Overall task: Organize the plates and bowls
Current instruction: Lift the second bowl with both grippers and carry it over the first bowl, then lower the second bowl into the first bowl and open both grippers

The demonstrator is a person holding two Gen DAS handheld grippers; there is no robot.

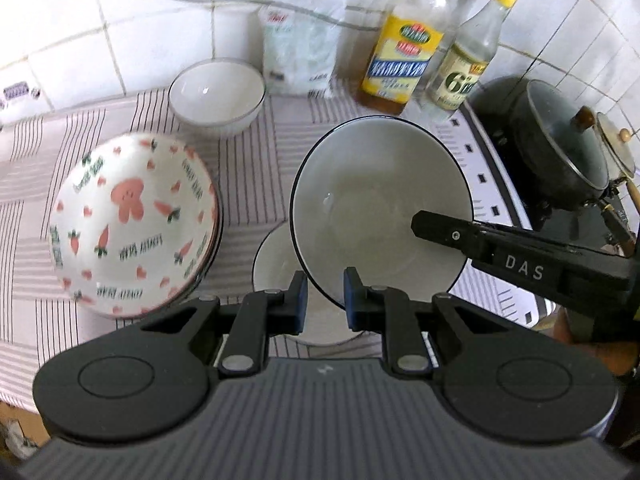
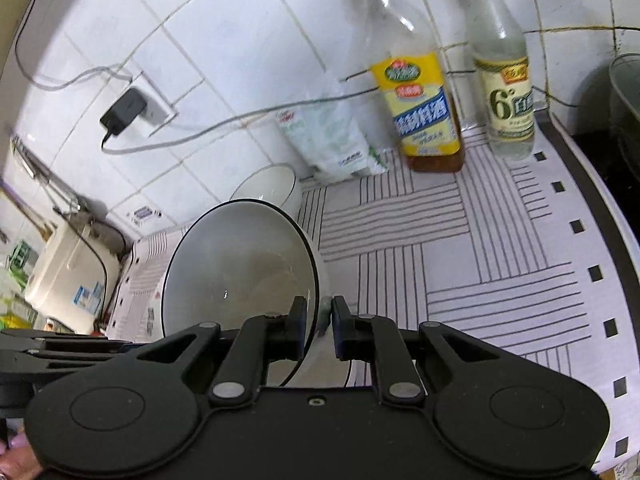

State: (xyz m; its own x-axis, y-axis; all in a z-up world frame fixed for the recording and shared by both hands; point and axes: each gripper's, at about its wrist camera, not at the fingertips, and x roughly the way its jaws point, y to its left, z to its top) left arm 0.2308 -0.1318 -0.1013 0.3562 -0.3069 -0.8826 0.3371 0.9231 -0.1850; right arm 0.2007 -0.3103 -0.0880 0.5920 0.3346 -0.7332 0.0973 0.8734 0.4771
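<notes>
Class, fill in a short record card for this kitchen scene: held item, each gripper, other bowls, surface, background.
held item: dark-rimmed bowl, tilted
left gripper: shut on the bowl's near rim
right gripper: shut on the same bowl's rim
other bowls: white bowl partly beneath the held one; carrot-patterned bowls, stacked, to its left; small bowl by the wall
surface: striped cloth
background: yellow-label bottle, clear bottle, lidded pot
</notes>
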